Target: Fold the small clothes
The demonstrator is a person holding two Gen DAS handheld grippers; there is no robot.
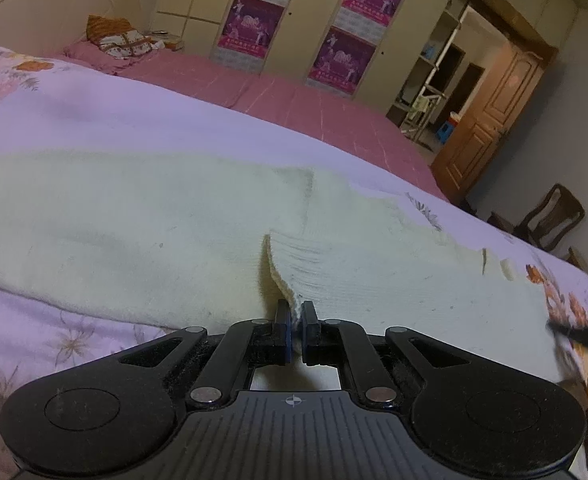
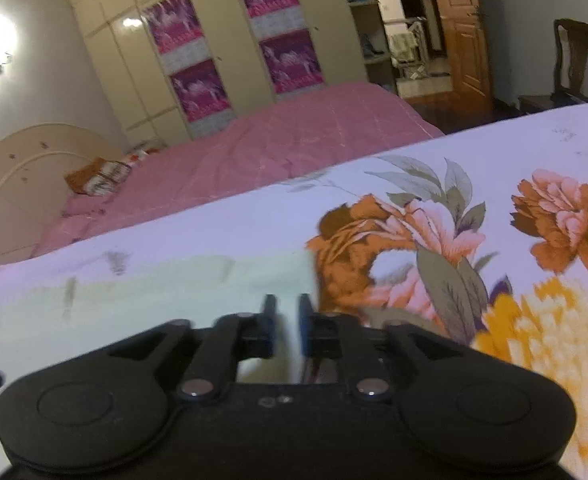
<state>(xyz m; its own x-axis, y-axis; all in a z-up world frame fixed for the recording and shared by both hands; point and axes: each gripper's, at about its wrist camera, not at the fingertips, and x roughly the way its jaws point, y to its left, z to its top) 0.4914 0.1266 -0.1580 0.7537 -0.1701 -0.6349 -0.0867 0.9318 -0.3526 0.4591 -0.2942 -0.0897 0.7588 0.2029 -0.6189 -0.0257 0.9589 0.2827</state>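
A cream knitted garment [image 1: 142, 208] lies spread across the floral bedsheet [image 1: 94, 120]. My left gripper [image 1: 297, 310] is shut on a pinched fold of the garment's near edge, which stands up as a small ridge between the fingers. In the right wrist view the same garment [image 2: 174, 280] shows pale and blurred at lower left. My right gripper [image 2: 287, 306] hovers over the garment's right end, its jaws a narrow gap apart with nothing between them. The right gripper's tip shows as a dark blur at the right edge of the left wrist view [image 1: 581, 334].
The white sheet has big orange and pink flower prints [image 2: 433, 232]. Behind is a second bed with a pink cover [image 1: 294, 100] and a pillow [image 1: 122, 40]. A wardrobe with purple posters [image 2: 198, 60], an open wooden door [image 1: 489, 120] and a chair [image 1: 549, 220] stand beyond.
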